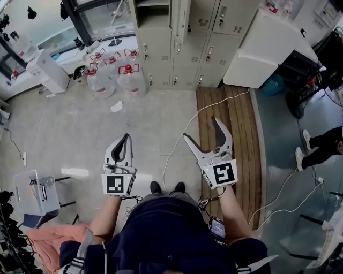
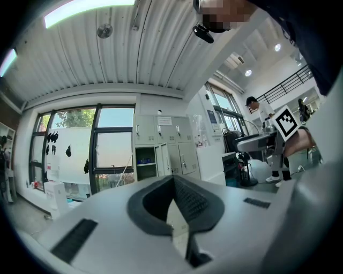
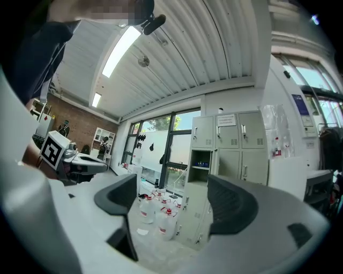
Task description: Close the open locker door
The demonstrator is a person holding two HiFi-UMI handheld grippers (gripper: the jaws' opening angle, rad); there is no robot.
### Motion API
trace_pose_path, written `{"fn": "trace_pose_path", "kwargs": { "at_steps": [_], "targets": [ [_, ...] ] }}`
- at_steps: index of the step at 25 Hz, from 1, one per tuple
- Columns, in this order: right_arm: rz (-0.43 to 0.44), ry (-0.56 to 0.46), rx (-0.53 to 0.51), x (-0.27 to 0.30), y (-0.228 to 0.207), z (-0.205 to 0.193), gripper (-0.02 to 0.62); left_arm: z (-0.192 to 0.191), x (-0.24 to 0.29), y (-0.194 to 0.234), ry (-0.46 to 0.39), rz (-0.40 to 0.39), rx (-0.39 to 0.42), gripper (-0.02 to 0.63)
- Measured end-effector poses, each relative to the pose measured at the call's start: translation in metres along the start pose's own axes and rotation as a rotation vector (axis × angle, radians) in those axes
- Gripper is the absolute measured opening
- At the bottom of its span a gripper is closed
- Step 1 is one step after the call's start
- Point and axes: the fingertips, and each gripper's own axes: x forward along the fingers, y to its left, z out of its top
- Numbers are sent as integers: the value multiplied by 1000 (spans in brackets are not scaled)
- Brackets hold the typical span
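Observation:
A bank of grey-beige lockers (image 1: 177, 48) stands across the room ahead of me. One upper compartment (image 1: 153, 5) is open, and its door (image 1: 182, 21) swings out towards me. The left gripper view shows that open compartment (image 2: 146, 163) and door (image 2: 159, 160) far off; the right gripper view shows the compartment (image 3: 201, 159) too. My left gripper (image 1: 126, 138) is held level with its jaws shut and nothing in them (image 2: 172, 179). My right gripper (image 1: 201, 129) stands open and empty, its pads (image 3: 225, 203) spread wide. Both are well short of the lockers.
Several water jugs with red caps (image 1: 115, 72) stand on the floor left of the lockers. A white cabinet (image 1: 262, 48) sits to their right. A wooden strip (image 1: 230, 118) and a white cable (image 1: 177, 139) run along the floor. A person's legs (image 1: 316, 147) show at right.

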Motion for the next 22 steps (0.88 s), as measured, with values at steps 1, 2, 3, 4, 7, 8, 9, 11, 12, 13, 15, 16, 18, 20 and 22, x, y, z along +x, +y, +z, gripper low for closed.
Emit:
{"fn": "trace_pose_path", "kwargs": {
  "at_steps": [1,2,3,4,7,8,9,11,12,13,15,16,18,20,22],
  "targets": [
    [2,-8,1,3,0,3,425,0,0,3,-4,0,-3,2],
    [2,-11,1,6,1,5,426,0,0,5,-7,-1,-5,2],
    [0,-12,0,9,1,6,430,0,1,7,-8,-3,-4,2],
    [-1,-12,-1,11,1,6,433,-1,1,9,-6,-7,-3,2],
    [-5,-7,-1,18,1,6,433,-11,-1,17,15,-18,12,2],
    [-6,-7,0,21,2,6,432,-12,-1,19,17,-24,15,2],
    [-9,-10,-1,24,2,7,432,-12,-1,21,13,-31,14,2],
    [-19,-21,-7,33,0,11,431,-8,2,26,-5,-41,0,2],
    [-24,-25,-10,39,-2,13,431,-8,3,29,-9,-47,-5,2],
    [-28,-31,-11,44,-4,15,431,-9,4,32,-8,-53,-6,2],
    [-30,-42,-6,57,-8,18,431,-14,8,38,-1,-66,-8,2],
    [-27,-45,-4,64,-10,20,431,-15,10,41,2,-71,-11,2],
    [-21,-48,-2,78,-15,22,430,-18,15,46,8,-82,-7,2],
    [-14,-52,6,91,-23,24,430,-22,23,49,11,-91,-6,2],
    [-1,-50,22,106,-33,22,430,-21,33,53,4,-82,-22,2]
  ]
}}
